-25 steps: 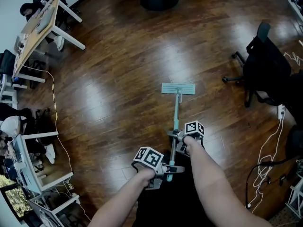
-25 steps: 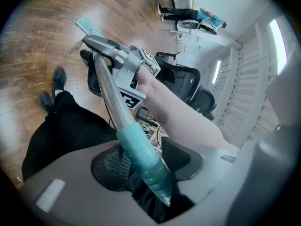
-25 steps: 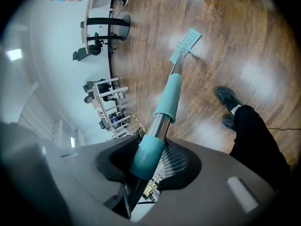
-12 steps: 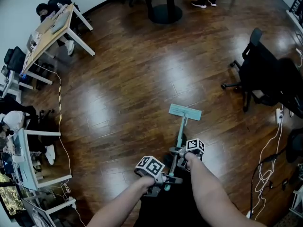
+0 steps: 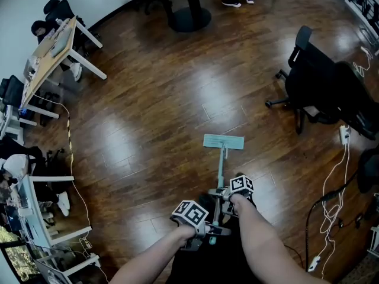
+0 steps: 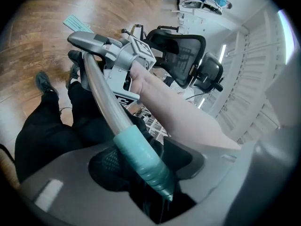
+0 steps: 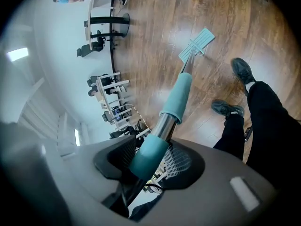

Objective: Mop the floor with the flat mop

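The flat mop's pale teal head (image 5: pixel 223 141) lies flat on the wood floor in front of the person's feet. Its handle (image 5: pixel 220 169) slopes up and back to both grippers. My right gripper (image 5: pixel 218 195) holds the handle further down, with a teal sleeve (image 7: pixel 149 154) between its pads; its jaws are opening. My left gripper (image 5: pixel 211 225) holds the handle's teal top end (image 6: pixel 141 159), and its jaws are opening too. The left gripper view shows my right gripper (image 6: pixel 117 55) ahead on the shaft and the mop head (image 6: pixel 77 21) beyond. The mop head (image 7: pixel 197 44) appears far down the shaft.
A black office chair (image 5: pixel 314 81) stands at the right, and cables (image 5: pixel 331 206) trail over the floor below it. A round table's base (image 5: pixel 186 16) is at the top. Desks (image 5: pixel 50 46) line the left wall. The person's shoes (image 7: pixel 242 69) stand beside the shaft.
The mop head has come nearer the person's feet, and both grippers moved with the handle. The round table has come into view at the top.
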The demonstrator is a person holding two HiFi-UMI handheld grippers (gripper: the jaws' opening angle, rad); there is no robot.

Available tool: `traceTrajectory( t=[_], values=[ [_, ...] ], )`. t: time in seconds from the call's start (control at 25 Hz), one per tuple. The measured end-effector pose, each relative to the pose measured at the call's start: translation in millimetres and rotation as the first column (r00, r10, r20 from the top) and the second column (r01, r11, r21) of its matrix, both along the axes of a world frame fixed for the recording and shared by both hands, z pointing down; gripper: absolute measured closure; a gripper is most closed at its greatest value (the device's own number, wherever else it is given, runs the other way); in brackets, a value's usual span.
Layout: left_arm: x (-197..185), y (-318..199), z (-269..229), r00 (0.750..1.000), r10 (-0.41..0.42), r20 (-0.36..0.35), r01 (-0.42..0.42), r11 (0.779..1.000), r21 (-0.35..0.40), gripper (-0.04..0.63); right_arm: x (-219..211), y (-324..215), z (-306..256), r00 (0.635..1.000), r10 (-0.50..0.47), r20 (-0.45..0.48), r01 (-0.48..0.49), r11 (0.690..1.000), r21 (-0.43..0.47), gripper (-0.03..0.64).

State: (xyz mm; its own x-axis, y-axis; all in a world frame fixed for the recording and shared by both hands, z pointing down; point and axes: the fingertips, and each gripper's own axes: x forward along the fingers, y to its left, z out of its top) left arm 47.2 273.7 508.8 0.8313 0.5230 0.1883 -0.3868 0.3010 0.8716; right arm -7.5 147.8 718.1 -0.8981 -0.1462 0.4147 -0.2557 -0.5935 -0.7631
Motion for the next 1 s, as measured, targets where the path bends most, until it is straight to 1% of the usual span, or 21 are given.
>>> traceTrajectory(
  t=[0.08,0.2,0.36,0.44,0.64,0.76,0.88,1.0],
  values=[
    [11.5,-3.6,-2.9,1.000,-0.022,0.001,0.022,1.000,-0.004,0.380,6.2,-2.3,-3.5,0.999,-0.028,0.021,0.028,1.000,0.013,0.432],
    [29.9,-16.0,-1.1,0.997,-0.080,0.013,0.080,0.997,0.001,0.381,18.5,-14.2,-3.5,0.998,-0.056,0.033,0.054,0.998,0.038,0.425],
    [50.0,-35.3,8.6,0.983,-0.177,0.042,0.176,0.984,0.019,0.393,36.4,-34.4,1.4,0.998,-0.067,0.023,0.065,0.996,0.060,0.429],
    [58.5,-45.8,12.4,0.976,-0.210,0.051,0.209,0.978,0.029,0.399,43.8,-46.3,2.7,0.996,-0.081,0.025,0.079,0.994,0.072,0.431],
    [75.6,-61.4,17.3,0.964,-0.258,0.061,0.255,0.966,0.052,0.407,57.0,-61.7,3.2,0.989,-0.142,0.029,0.139,0.987,0.082,0.433],
    [81.7,-61.3,17.4,0.958,-0.281,0.064,0.278,0.959,0.048,0.407,61.2,-60.1,2.4,0.990,-0.139,0.037,0.136,0.988,0.074,0.434],
    [86.0,-57.2,18.9,0.959,-0.276,0.070,0.273,0.961,0.048,0.407,65.9,-56.3,4.5,0.990,-0.138,0.029,0.136,0.989,0.066,0.438],
    [86.6,-58.3,18.0,0.955,-0.290,0.070,0.286,0.957,0.053,0.407,66.6,-55.9,4.1,0.989,-0.149,0.021,0.147,0.987,0.064,0.439]
  ],
)
